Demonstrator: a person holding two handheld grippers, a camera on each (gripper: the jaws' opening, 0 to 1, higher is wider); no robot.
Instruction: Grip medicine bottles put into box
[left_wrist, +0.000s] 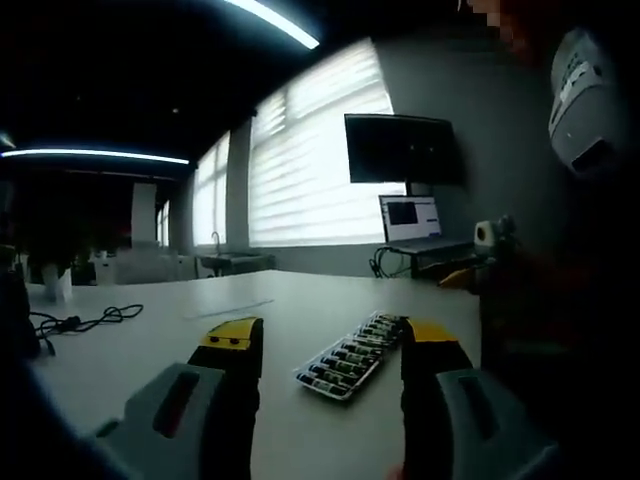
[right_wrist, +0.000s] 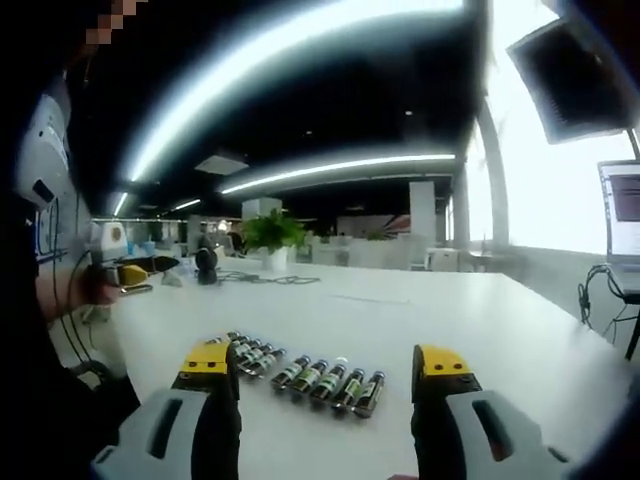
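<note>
A broad white table carries everything, set in a dim office with long ceiling light strips and bright blinds over the windows. In the left gripper view a dark wall monitor hangs at 1 o'clock, with an open laptop just below it and a black cable coiled on the table at 9 o'clock. The right gripper view looks the other way across the room: a potted plant stands at the table's far end around 11 o'clock, and a person's hand at 9 o'clock holds the other tool.

The medicine bottles lie side by side in a row on the table. In the right gripper view the row runs from 8 o'clock toward 5 o'clock, its near-left end just behind the left jaw. In the left gripper view the bottles seem to sit in a tray, angled between the jaws and closer to the right one.

The left tool has its yellow-tipped jaws spread wide and grips nothing. The right tool is likewise wide apart, above the bottles; whether it touches them cannot be told.
</note>
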